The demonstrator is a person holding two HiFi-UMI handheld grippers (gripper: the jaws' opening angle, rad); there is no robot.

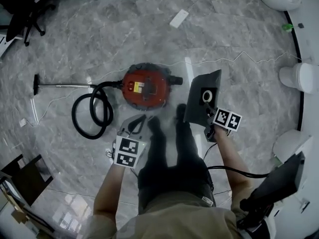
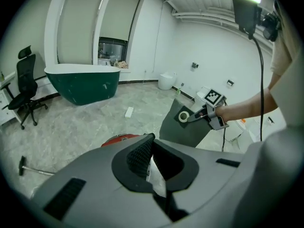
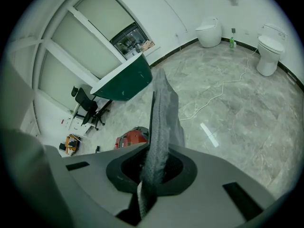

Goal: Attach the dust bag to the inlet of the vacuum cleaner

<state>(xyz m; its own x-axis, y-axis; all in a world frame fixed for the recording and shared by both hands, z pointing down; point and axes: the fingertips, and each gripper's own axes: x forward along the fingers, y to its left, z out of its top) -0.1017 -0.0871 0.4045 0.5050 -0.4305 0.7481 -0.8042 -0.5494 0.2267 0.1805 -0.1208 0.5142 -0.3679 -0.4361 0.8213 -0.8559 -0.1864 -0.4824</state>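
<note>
Seen from above, a standing person's dark trousers (image 1: 169, 153) fill the foreground, with a gripper held out in each hand. The right gripper (image 1: 208, 116) is clamped on one edge of the grey dust bag (image 1: 195, 103), which hangs flat and apparently empty, its ringed opening (image 1: 207, 95) turned upward, probably for lining up with the red vacuum cleaner (image 1: 146, 86) on the floor just beside it. The left gripper (image 1: 137, 125), jaws together on nothing, hovers near the cleaner, likely to steady it.
</note>
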